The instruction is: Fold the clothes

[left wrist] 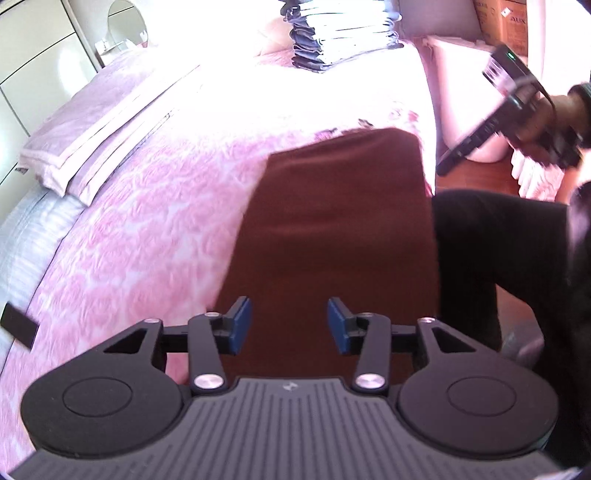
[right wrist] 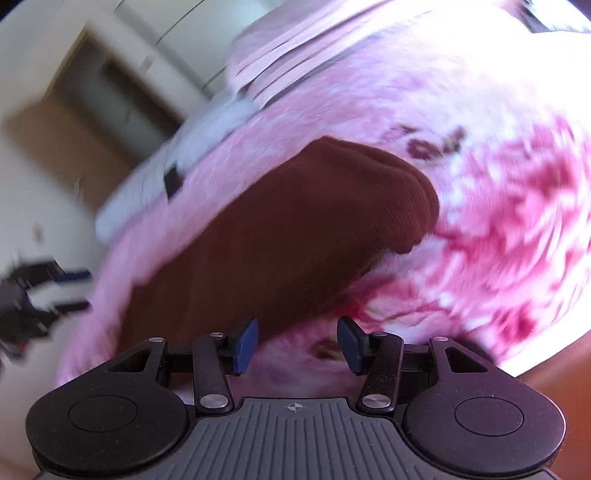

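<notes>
Both grippers, left gripper point(left wrist: 290, 325) and right gripper point(right wrist: 297, 345), stand wide with nothing between the fingers. The brown garment point(left wrist: 332, 229) lies flat as a long strip on the pink bedspread point(left wrist: 147, 240), near the bed's edge. A careless pull could slide it off. Only the left view shows the far stack of folded clothes point(left wrist: 340, 33).

"aux" printed on the cardboard box point(left wrist: 515, 22).

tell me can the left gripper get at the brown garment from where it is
Probably yes: the left gripper is open with the brown garment lying flat on the pink bedspread right ahead of its fingers, nothing between them.
</notes>
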A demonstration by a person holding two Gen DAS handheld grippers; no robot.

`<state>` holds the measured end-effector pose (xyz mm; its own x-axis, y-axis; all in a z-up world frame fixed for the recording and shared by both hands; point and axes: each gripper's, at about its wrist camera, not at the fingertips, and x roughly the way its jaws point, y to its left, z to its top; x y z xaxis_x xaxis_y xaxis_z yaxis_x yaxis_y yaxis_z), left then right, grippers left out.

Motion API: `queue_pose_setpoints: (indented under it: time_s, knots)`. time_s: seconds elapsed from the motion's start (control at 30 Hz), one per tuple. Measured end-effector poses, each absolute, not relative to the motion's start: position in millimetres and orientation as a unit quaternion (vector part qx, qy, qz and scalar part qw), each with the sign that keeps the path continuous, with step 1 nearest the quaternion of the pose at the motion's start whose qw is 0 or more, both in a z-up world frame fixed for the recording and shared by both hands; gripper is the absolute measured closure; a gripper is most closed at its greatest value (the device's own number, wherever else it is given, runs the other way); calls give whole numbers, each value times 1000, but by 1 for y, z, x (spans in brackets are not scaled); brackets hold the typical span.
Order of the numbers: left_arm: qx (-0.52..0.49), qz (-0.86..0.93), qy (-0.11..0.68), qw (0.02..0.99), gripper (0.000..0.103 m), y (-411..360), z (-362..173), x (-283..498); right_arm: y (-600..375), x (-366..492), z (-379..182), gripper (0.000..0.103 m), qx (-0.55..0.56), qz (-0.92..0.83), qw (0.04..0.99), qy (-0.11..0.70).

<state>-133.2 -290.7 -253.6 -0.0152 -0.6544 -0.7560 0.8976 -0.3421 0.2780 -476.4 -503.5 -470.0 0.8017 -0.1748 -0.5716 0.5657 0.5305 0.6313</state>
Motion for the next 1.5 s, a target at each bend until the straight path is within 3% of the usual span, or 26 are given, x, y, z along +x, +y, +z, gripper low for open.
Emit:
queue_pose_setpoints:
  time_s: [0.37, 0.8, 0.87, 1.1, 1.13, 1.17, 1.2, 1.33, 1.5]
  knots:
    - [417, -735, 192, 499, 54, -438, -301, -94, -553, -482, -491, 52, 520, -269, 800, 130]
    - [431, -754, 301, 394, 52, -542, -370, -75, -548, -473, -495, 52, 463, -252, 837, 148]
    - [431, -754, 317, 380, 56, -547, -371, -73, -549, -471, -497, 52, 465, -250, 837, 146]
    - [428, -760, 315, 375, 85, -543, -365, -79, -560, -470, -508, 52, 519, -246, 812, 104]
    - [428, -760, 311, 378, 88, -541, -364, -81, -562, -471, -509, 54, 530, -250, 804, 100]
    - [427, -760, 306, 382, 90, -539, -362, -83, -563, -472, -510, 78, 540, -254, 796, 97]
    - [427, -760, 302, 385, 93, -537, -361, -85, -565, -474, -511, 95, 550, -259, 788, 94]
    - [381, -765, 284, 434, 95, -515, -335, -78, -575, -468, -490, 95, 537, -245, 802, 96]
    - [275, -763, 251, 528, 95, -480, -270, -56, -600, -444, -410, 95, 424, -198, 881, 73]
